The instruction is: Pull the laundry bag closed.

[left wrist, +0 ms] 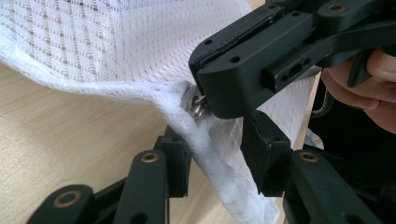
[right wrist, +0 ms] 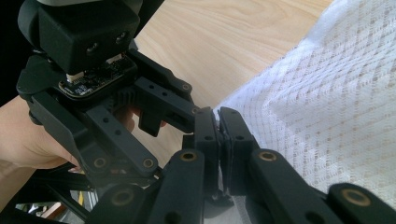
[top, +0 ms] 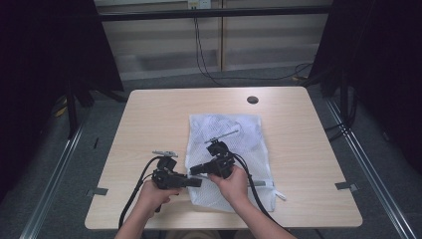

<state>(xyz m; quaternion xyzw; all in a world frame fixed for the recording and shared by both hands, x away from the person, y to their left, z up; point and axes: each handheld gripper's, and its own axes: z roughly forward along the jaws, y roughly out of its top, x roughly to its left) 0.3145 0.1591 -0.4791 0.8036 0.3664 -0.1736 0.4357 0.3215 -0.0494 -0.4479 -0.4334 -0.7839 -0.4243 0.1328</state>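
Left gripper [top: 195, 182]: jaws half-parted, mesh bag [top: 229, 149] edge being straddled, pads not seen pressing | right gripper [left wrist: 205, 100]: clamped tight, bag's zipper pull [left wrist: 198, 106] being pinched | bag being spread on bench [top: 149, 124].

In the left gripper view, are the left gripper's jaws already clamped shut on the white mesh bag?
No: the left gripper has its jaws apart on either side of the mesh bag's bunched edge, with gaps visible.
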